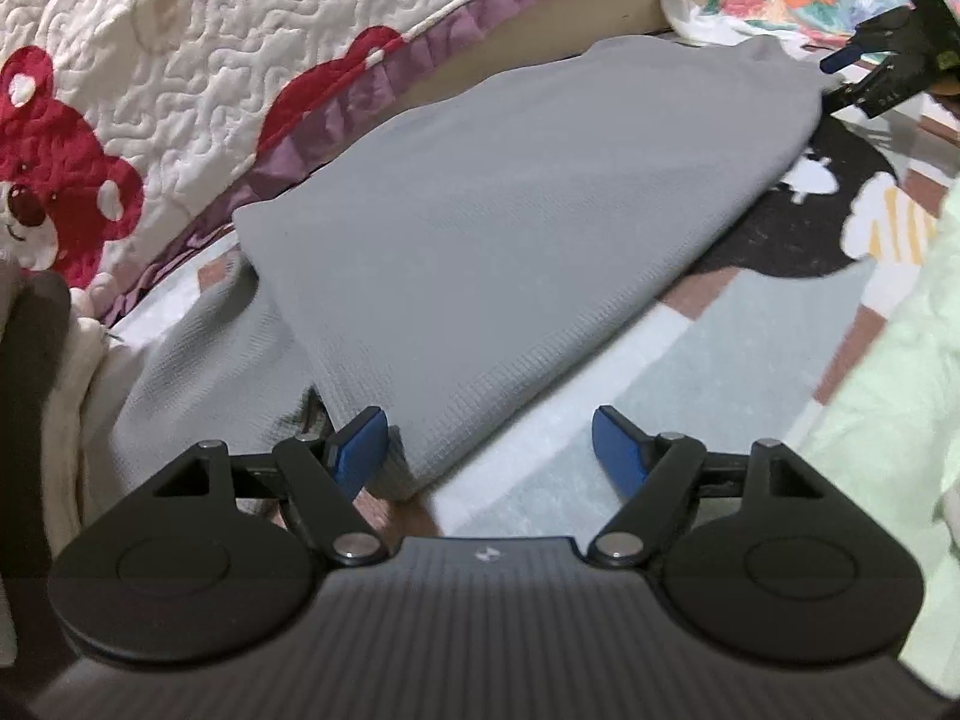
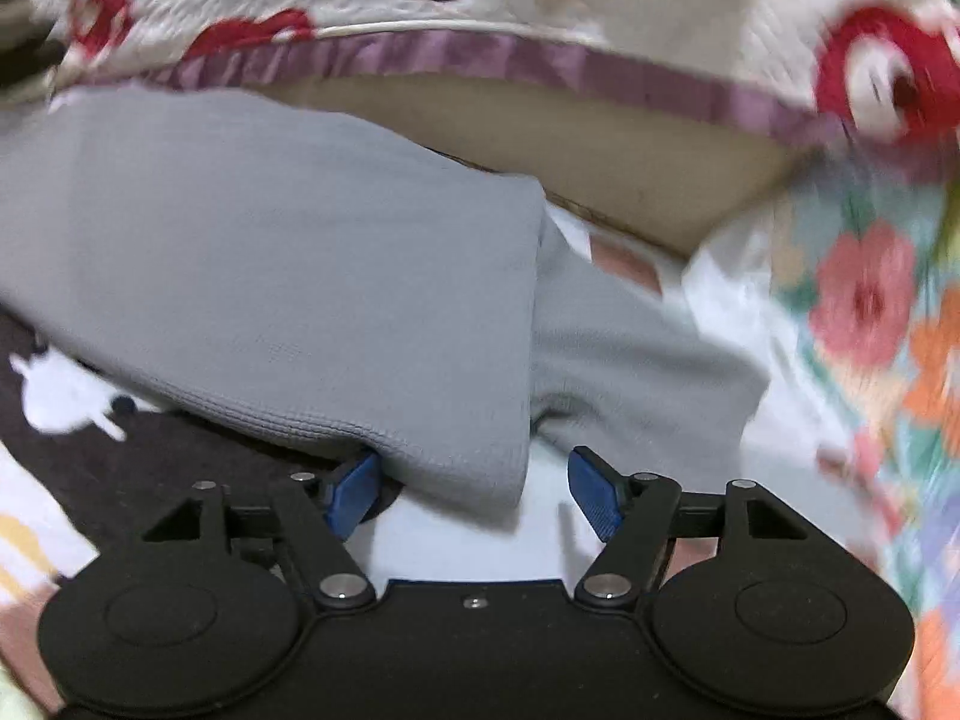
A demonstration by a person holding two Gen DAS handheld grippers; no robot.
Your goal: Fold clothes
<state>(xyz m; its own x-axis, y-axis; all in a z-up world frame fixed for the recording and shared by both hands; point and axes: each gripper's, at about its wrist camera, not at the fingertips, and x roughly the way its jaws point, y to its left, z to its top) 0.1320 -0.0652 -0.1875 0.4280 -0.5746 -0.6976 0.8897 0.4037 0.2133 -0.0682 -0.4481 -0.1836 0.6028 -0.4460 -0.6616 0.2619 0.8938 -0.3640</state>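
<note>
I see the grey garment [image 1: 510, 228] as matt cloth with a fine waffle-like knit. The quilt [image 1: 180, 48] is white stitched cloth, puckered, with a pleated purple fabric trim [image 1: 360, 96]. The mat [image 1: 690, 348] I read as soft, short-piled fabric. My left gripper [image 1: 489, 450] has matt black plastic links, bright metal pivot pins and blue ribbed pads [image 1: 360, 450]; its body [image 1: 480, 630] is finely ridged.
</note>
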